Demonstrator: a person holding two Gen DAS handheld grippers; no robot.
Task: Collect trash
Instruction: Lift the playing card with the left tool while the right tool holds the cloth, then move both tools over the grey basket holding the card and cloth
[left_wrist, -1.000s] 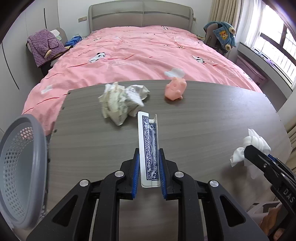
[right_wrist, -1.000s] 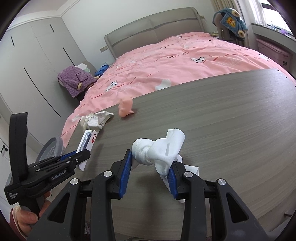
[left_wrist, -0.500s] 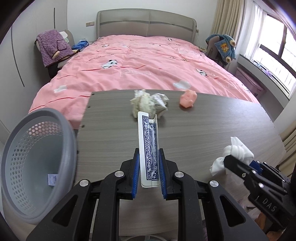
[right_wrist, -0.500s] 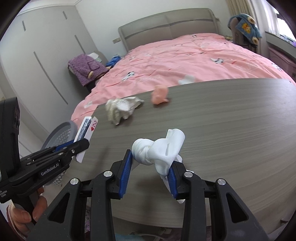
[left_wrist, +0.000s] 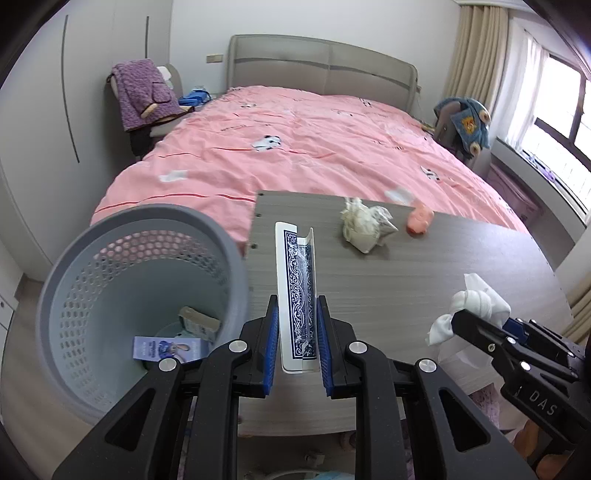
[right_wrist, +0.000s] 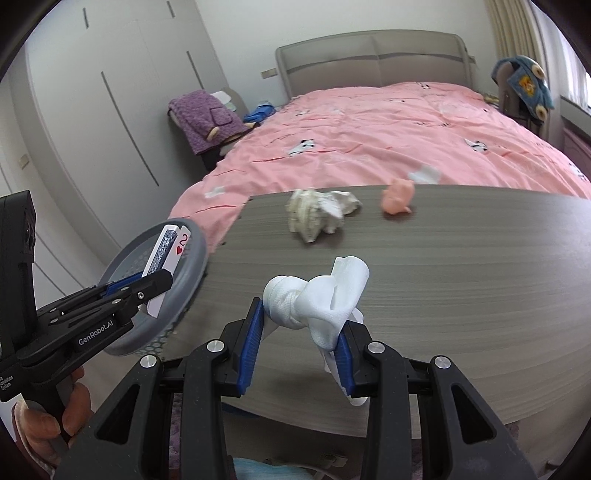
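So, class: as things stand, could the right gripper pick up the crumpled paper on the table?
Probably not yet. The path across the table to the crumpled paper looks free, but the right gripper is already shut on a white tissue, so it would likely have to drop that first.

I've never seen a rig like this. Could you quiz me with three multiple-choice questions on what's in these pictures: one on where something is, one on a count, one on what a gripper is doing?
1. Where is the grey basket?
A. on the bed
B. beside the table's left end
C. on the table

2. How many things lie loose on the table?
A. two
B. four
C. none

3. What is the left gripper doing?
A. hanging open
B. gripping tissue
C. gripping playing cards

Answers:
1 B, its rim stands off the table edge.
2 A, a crumpled paper wad and a pink toy.
3 C, its pads clamp the blue-backed cards.
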